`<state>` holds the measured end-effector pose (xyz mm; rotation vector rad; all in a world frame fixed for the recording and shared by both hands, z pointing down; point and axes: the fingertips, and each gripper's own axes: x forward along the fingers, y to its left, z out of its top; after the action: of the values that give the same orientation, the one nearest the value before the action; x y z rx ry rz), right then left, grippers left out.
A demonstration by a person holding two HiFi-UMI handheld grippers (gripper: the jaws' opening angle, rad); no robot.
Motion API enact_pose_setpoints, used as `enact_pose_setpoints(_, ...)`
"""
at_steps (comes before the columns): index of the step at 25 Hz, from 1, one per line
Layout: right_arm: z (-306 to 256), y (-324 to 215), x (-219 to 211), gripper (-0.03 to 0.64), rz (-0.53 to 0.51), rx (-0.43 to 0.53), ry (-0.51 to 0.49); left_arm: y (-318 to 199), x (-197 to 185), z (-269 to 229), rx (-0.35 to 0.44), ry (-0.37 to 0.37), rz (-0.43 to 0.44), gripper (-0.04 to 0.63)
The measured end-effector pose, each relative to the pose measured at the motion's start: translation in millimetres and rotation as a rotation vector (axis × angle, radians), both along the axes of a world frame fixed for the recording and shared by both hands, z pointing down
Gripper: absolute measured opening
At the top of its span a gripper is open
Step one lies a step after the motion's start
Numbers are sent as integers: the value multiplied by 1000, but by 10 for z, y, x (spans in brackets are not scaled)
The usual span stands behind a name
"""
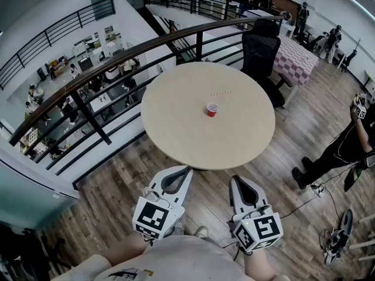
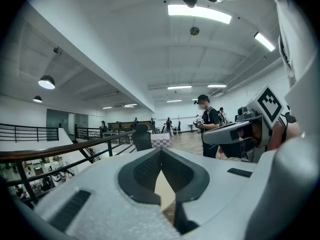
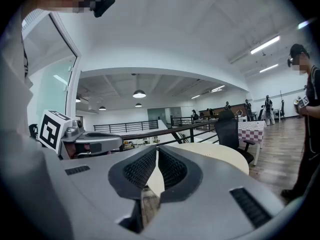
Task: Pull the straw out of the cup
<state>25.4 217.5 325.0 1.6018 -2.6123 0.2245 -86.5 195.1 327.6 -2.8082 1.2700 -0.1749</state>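
Observation:
A small red cup (image 1: 212, 109) stands upright near the middle of the round beige table (image 1: 176, 127). A thin red-and-white straw (image 1: 221, 93) lies flat on the tabletop just beyond the cup, apart from it. My left gripper (image 1: 188, 168) and right gripper (image 1: 234, 178) hang side by side over the wooden floor, short of the table's near edge and close to my body. Both point level toward the table, their jaws closed together with nothing between them. In the left gripper view my left gripper (image 2: 161, 151) shows tips that meet; my right gripper (image 3: 157, 149) shows the same in the right gripper view.
A black office chair (image 1: 261, 51) stands behind the table, and a dark railing (image 1: 117, 57) curves along its left over a drop to a lower floor. A person (image 1: 345, 148) stands at the right near cables on the floor (image 1: 310, 198). A checked table (image 1: 302, 57) stands far right.

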Motion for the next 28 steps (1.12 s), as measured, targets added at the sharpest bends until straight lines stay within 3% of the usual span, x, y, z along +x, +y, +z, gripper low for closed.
enact_pose_setpoints(3, 6, -11, 38, 29, 0, 2, -4, 7, 50, 31, -31, 22, -4, 12)
enact_pose_setpoints(11, -5, -47, 110, 29, -15, 14, -16, -40, 191, 37, -25, 0, 25, 12)
enact_pose_setpoints(28, 93, -127, 404, 29, -70, 9, -36, -82, 496, 185, -57, 1, -13, 12)
